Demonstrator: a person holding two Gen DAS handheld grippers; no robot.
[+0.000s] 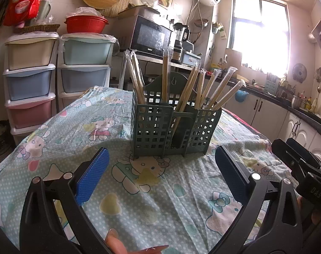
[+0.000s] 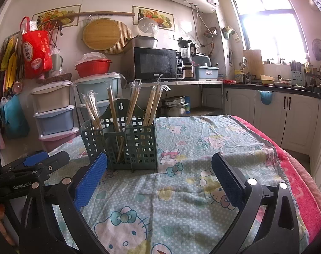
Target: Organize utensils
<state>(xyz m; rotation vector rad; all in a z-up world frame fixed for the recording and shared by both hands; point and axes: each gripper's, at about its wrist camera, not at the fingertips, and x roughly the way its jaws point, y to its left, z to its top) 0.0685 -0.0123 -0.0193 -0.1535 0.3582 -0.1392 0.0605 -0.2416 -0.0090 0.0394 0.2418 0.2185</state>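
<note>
Your left gripper [image 1: 160, 177] stands released, blue pads spread wide and holding nothing, low over the patterned tablecloth [image 1: 75, 131]; your right gripper [image 2: 160, 177] is likewise spread and empty, seen beside it at the frame edge of each view. Item ahead: one green plastic lattice utensil caddy [image 1: 175, 127], standing upright on the cloth, near both grippers and straight in front of the left one, off to the left of the right one. Contents: wrapped chopsticks [image 1: 182, 93], thin wooden pairs in clear sleeves, leaning at mixed angles across the compartments; which pair sits in which compartment is hard to tell through the lattice. Handling, by judgement: the sticks should be light and stiff, with a slick film that may slide between the pads, so take each pair across its upper shaft, below the crimped sleeve tip, and lift along its lean. The caddy looks light and may tip or skid on the loose cloth; steady it with your other gripper at a side wall. Legible writing: "GenRobot.AI" on the left gripper body in the right view; "Galanz", as far as it reads, on the microwave [image 2: 158, 63]; the characters on the red bag [image 2: 36, 53] are too small to read reliably.
</note>
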